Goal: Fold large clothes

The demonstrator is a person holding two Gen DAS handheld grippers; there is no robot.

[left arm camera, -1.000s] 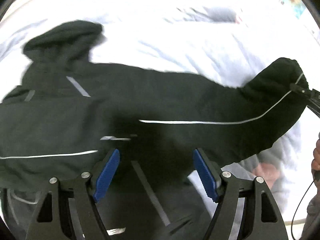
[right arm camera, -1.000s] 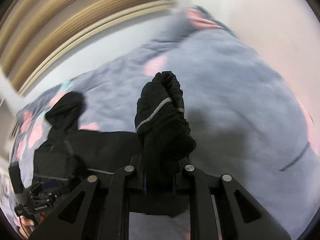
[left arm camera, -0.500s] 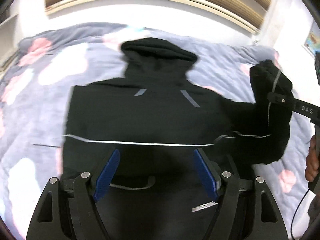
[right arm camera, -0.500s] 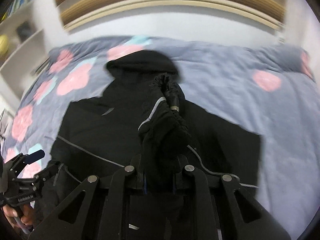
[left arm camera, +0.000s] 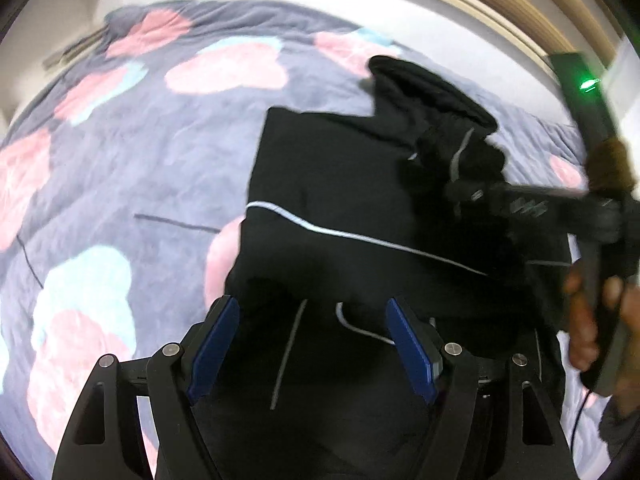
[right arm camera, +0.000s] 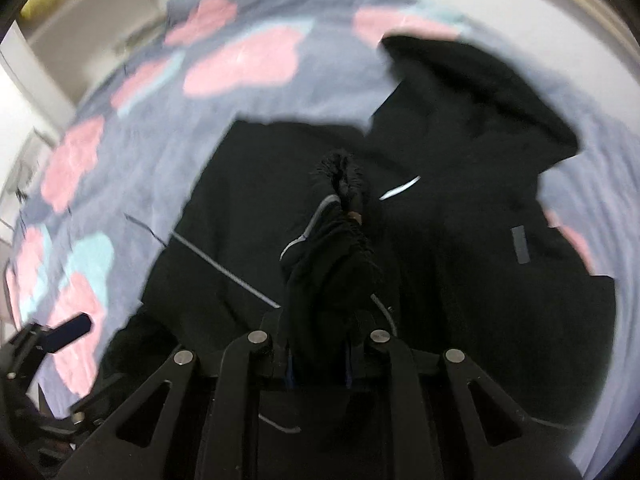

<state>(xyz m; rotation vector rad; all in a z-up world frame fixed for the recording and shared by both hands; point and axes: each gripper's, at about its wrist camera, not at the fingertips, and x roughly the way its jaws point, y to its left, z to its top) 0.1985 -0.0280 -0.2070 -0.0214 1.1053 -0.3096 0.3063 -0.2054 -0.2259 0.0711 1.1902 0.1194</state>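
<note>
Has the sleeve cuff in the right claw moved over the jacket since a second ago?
Yes. The sleeve cuff was over bare bedspread; now it is above the jacket body.

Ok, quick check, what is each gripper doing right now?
Left gripper: open, nothing clamped, black hoodie beneath.
Right gripper: holding the hoodie's sleeve cuff, jaws starting to open.

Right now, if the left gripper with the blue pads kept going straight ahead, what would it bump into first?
Most likely the black hooded jacket with thin white lines, spread on the grey quilt with pink and blue flowers. The left gripper is open, with the black cloth right ahead of it, though depth is hard to judge.
</note>
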